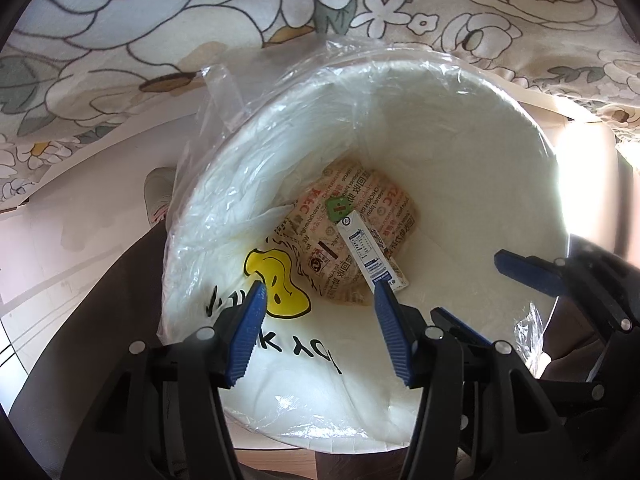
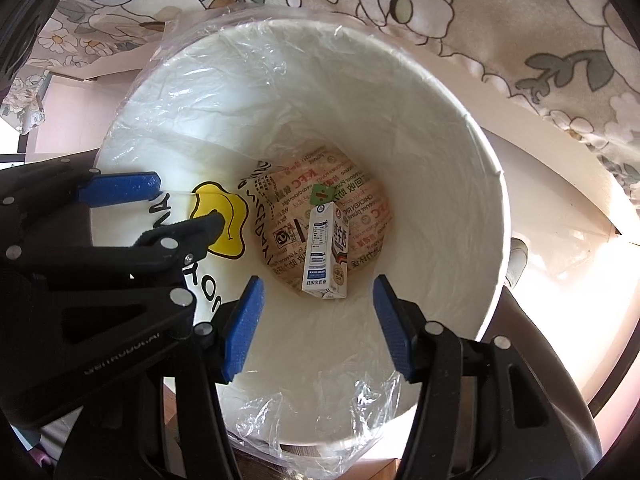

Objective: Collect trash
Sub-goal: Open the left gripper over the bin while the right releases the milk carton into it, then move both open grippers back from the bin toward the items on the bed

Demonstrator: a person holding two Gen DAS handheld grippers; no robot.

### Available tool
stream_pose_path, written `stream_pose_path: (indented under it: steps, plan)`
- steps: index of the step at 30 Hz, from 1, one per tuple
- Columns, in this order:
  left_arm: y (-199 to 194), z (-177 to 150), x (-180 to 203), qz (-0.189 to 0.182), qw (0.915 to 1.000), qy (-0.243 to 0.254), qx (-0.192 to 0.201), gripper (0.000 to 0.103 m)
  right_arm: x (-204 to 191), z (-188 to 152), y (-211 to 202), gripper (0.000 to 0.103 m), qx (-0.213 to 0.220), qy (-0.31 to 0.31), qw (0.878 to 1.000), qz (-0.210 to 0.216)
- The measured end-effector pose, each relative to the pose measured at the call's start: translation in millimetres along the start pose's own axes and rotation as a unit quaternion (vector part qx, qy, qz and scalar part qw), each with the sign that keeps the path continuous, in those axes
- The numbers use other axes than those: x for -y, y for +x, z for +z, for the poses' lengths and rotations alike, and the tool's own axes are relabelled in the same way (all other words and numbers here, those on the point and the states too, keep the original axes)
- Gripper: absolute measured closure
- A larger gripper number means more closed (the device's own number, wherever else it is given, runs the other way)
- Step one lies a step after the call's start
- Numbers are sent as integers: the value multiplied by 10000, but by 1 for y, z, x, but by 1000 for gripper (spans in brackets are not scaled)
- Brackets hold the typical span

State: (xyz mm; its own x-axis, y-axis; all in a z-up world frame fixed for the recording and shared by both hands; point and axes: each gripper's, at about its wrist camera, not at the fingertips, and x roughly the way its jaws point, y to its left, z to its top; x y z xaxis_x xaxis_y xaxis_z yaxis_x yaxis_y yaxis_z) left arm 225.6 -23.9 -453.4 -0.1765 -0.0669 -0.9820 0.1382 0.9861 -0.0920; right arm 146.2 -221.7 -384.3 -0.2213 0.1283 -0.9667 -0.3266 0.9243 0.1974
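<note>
My left tongs (image 1: 320,292) and right tongs (image 2: 318,288): both released, nothing between pads, poised over white bin (image 2: 440,128). Bin holds clear liner (image 2: 320,408), printed paper bag (image 2: 348,184), milk carton (image 2: 326,252) lying at bottom. Rim unobstructed; flowered cloth (image 2: 500,20) beyond.

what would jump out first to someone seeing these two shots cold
A white bin lined with clear plastic fills both views, seen from straight above. At its bottom a small milk carton lies on a printed paper bag, and a yellow splash-shaped graphic marks the liner on the side wall. Both grippers hang over the opening with blue pads apart and nothing between them: the left gripper and the right gripper.
</note>
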Motion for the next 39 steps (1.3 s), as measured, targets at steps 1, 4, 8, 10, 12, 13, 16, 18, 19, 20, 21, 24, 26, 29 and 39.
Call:
stream_pose_path:
  steps: [1,4,8,10,12,13,16,18,19,20,21,24,26,29,39]
  plan:
    - [-1,-2,0,4,10000,-7,21,45,2,-3,-5,45,23,-20,10000,-3]
    - [-13,-9,-2,35,9999,-6,107,45,1,-9,-15,45,69,-72,9999,-15]
    - [-32,-16,-5,-22,9997,-13,232,45,-4,-19,-34,45,208,-192,9995,-107]
    - [-41,-21,-5,-15,9996,-1,266,45,-6,-24,-44,45,282,-242,9992,-144]
    - [-51,-26,-5,-10,9993,23,363,45,-8,-29,-56,45,350,-277,9989,-157]
    - [-57,-28,-6,-7,9991,36,421,45,-8,-32,-62,45,395,-292,9987,-166]
    - [-77,-35,-7,-39,9983,41,575,45,-12,-37,-81,45,534,-353,9977,-202]
    - [-90,-39,-6,-50,9976,51,692,45,-15,-41,-95,45,643,-410,9968,-248]
    - [-97,-42,-5,-33,9971,64,756,45,-17,-44,-102,45,691,-454,9962,-285]
    - [-104,-44,-4,-5,9966,88,821,45,-19,-46,-109,45,752,-504,9953,-351]
    - [-110,-46,-3,34,9960,115,887,45,-21,-49,-115,45,812,-549,9942,-440]
    - [-132,-50,0,104,9939,180,1079,45,-26,-56,-137,45,985,-647,9906,-691]
    - [-148,-54,-1,79,9922,198,1225,45,-26,-61,-155,45,1120,-660,9887,-740]
    - [-174,-59,-1,120,9879,221,1528,45,-26,-69,-183,45,1341,-651,9859,-766]
    - [-282,-81,8,421,9581,462,2794,35,-36,-82,-281,39,2211,-861,9614,-1391]
